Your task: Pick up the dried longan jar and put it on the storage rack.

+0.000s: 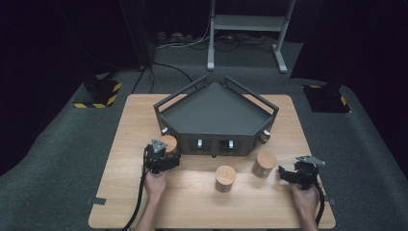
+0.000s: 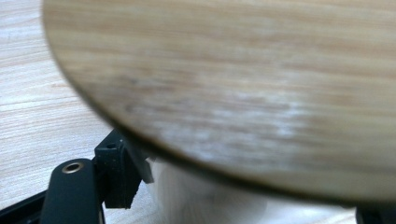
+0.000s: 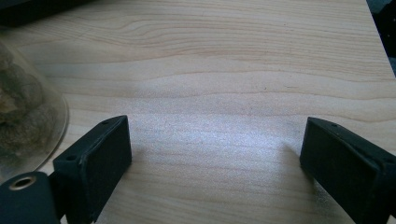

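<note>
Wooden table [image 1: 192,202]: left gripper [image 1: 162,159] squeezes the left jar [image 1: 169,143] under its wood lid; glass looks slippery, breakable. Right gripper [image 1: 288,174] is wide open, empty.

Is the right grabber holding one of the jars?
No, the right gripper has its jaws wide apart over bare wooden table, with a clear jar off to its side.

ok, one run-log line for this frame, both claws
left claw: closed on left jar under lid | right claw: open, empty, beside right jar | middle jar: untouched | tray: empty
</note>
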A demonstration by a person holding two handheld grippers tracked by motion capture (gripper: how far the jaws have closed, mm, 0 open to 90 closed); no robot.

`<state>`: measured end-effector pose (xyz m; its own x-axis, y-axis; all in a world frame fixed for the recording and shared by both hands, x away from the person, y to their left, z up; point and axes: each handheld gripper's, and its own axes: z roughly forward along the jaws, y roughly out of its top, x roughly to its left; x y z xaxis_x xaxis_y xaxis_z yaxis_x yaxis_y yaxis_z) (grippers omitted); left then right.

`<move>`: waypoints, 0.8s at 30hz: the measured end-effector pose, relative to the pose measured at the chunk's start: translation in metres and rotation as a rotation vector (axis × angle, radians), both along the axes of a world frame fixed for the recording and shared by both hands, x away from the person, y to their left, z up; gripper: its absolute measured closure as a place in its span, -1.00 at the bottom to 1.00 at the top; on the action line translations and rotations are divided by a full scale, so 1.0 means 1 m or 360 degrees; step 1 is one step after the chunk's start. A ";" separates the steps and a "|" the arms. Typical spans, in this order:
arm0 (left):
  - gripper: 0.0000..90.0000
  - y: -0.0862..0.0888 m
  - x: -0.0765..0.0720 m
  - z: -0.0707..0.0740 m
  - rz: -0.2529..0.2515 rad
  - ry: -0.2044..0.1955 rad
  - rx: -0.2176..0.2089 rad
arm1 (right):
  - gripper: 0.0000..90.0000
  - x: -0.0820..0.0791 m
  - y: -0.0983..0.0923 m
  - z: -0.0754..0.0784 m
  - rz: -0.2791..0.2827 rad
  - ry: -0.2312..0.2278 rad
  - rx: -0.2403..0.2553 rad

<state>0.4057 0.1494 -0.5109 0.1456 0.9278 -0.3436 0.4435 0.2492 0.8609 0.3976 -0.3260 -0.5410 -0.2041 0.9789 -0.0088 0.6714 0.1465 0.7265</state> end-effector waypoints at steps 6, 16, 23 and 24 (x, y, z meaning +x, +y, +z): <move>-0.44 0.001 -0.005 0.009 -0.0041 0.0012 0.0036 | -0.81 0.000 0.000 0.000 -0.0001 0.0001 0.0001; -0.44 0.008 -0.011 0.030 -0.0084 0.0036 -0.0026 | -0.81 0.000 0.000 0.000 -0.0002 0.0002 0.0001; -0.43 0.008 -0.016 0.051 -0.0154 0.0023 0.0008 | -0.81 0.000 0.000 0.000 0.0001 0.0000 0.0000; -0.43 0.007 -0.017 0.054 -0.0157 0.0021 0.0004 | -0.81 0.000 0.000 0.000 0.0001 0.0001 0.0000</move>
